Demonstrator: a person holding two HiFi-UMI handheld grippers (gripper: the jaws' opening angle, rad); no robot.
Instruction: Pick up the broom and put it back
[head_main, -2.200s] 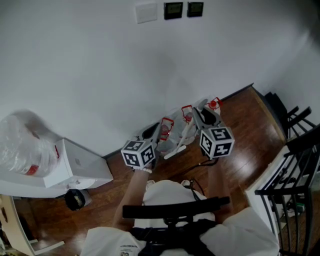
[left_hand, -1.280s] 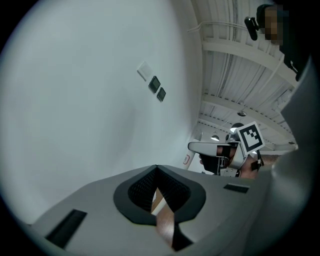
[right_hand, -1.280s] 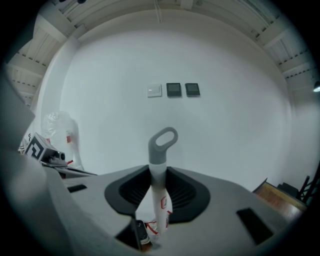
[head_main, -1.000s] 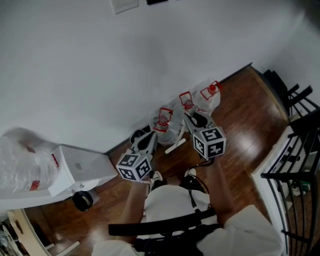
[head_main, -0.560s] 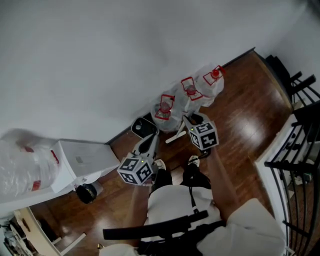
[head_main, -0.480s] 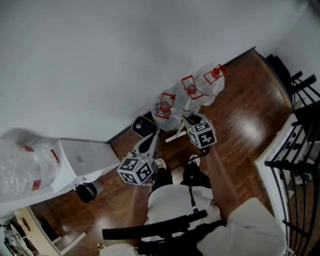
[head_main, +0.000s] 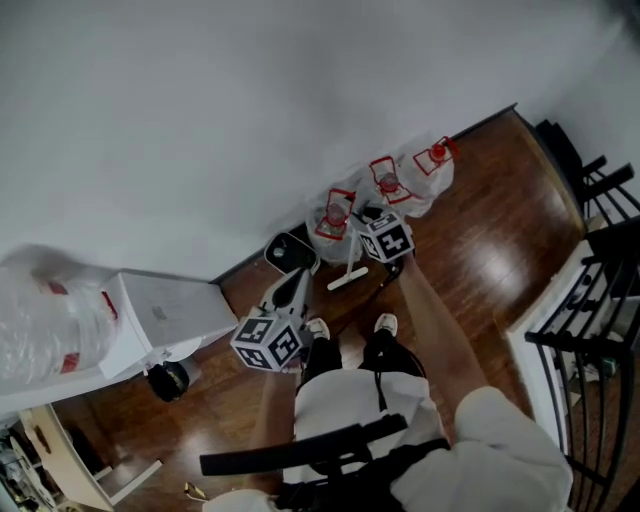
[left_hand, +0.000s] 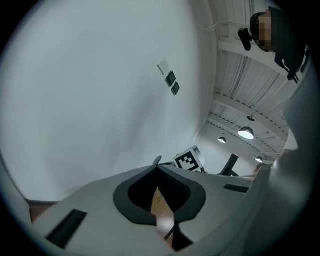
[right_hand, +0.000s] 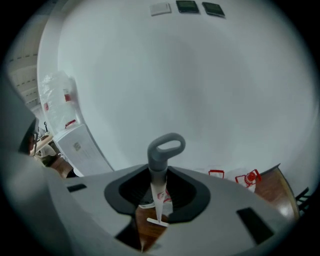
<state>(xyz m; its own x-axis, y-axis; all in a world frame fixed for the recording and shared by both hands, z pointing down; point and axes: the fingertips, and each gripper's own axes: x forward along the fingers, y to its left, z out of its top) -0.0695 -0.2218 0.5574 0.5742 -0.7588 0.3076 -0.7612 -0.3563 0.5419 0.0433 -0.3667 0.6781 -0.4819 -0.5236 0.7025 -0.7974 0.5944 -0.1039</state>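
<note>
The right hand-held gripper (right_hand: 159, 176) has sunk floorward, pinching the broom (right_hand: 166, 148) handle between its jaws.

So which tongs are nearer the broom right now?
Right. The right tongs are clamped on the broom near its handle loop. The left tongs are empty, lower and off to its left in the head view, apart from it.

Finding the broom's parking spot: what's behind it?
Behind the broom stand three clear water jugs with red handles, along the white wall. The right gripper covers part of the middle jug.
</note>
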